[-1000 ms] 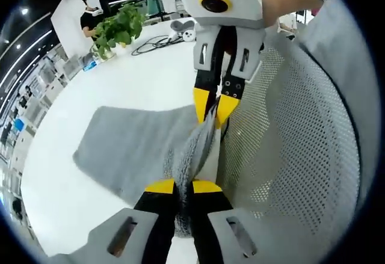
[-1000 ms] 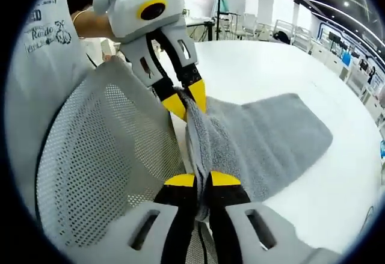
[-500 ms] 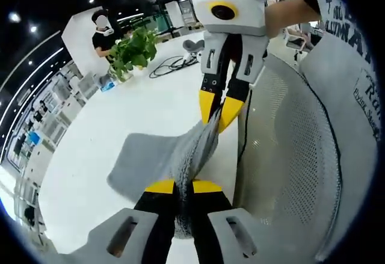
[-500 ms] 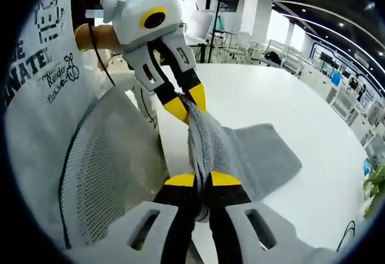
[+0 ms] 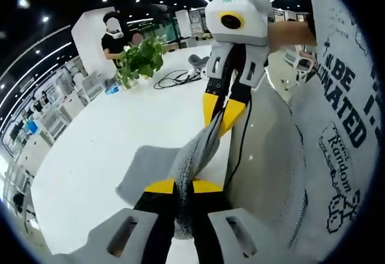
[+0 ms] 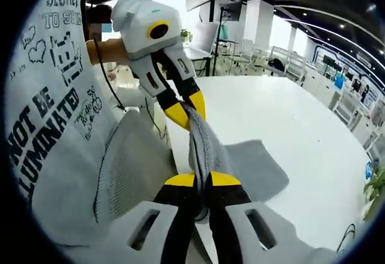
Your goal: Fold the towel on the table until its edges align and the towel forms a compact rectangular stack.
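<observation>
Both claws pinch the grey towel (image 5: 191,156) along one edge, the left claw (image 5: 183,187) and right claw (image 6: 202,180) holding it stretched above the white counter (image 5: 108,144), its far end resting there.
</observation>
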`<state>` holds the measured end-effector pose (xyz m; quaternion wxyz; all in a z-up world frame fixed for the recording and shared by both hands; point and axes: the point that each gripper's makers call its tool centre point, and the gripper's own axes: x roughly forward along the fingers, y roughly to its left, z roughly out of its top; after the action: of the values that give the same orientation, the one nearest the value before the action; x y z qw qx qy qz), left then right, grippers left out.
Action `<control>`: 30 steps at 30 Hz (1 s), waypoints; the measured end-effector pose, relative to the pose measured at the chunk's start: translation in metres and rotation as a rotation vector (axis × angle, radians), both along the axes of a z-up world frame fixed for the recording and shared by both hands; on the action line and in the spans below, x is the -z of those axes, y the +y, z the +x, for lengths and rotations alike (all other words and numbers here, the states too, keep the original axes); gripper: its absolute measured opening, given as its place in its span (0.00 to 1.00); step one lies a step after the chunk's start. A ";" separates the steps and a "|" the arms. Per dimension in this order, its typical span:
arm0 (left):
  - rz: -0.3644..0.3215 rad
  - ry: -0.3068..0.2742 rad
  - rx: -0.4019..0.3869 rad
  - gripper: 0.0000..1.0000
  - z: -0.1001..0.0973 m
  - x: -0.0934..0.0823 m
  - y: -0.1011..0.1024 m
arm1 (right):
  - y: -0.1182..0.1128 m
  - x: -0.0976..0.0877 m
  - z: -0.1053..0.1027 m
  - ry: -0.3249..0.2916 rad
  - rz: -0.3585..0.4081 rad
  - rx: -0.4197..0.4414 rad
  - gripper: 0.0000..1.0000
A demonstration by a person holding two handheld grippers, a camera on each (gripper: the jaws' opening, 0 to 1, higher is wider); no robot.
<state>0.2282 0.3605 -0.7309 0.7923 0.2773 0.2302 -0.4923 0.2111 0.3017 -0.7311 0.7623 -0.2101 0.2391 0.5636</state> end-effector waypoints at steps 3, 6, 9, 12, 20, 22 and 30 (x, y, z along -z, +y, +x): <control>-0.026 0.023 -0.016 0.07 0.003 0.000 0.001 | 0.000 -0.002 0.008 0.008 0.031 0.011 0.04; -0.028 0.035 -0.021 0.08 0.009 0.003 0.000 | 0.000 -0.002 0.018 0.020 0.044 0.027 0.04; 0.001 0.028 -0.006 0.08 0.017 0.005 -0.002 | 0.000 0.000 0.029 -0.001 0.021 0.019 0.04; -0.002 0.048 0.003 0.08 0.027 0.008 -0.002 | -0.001 0.001 0.040 -0.008 0.009 0.021 0.04; -0.022 0.101 0.037 0.08 0.059 0.011 -0.002 | 0.000 0.004 0.074 0.045 0.031 0.051 0.04; -0.016 0.107 0.053 0.08 0.067 0.013 -0.002 | 0.000 0.005 0.083 0.071 0.041 0.060 0.04; -0.039 0.179 0.092 0.09 0.097 0.031 -0.002 | 0.002 0.019 0.112 0.128 0.009 0.035 0.05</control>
<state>0.3255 0.3582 -0.7618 0.7503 0.2271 0.2774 -0.5554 0.3229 0.3034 -0.7505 0.7560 -0.1662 0.2885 0.5636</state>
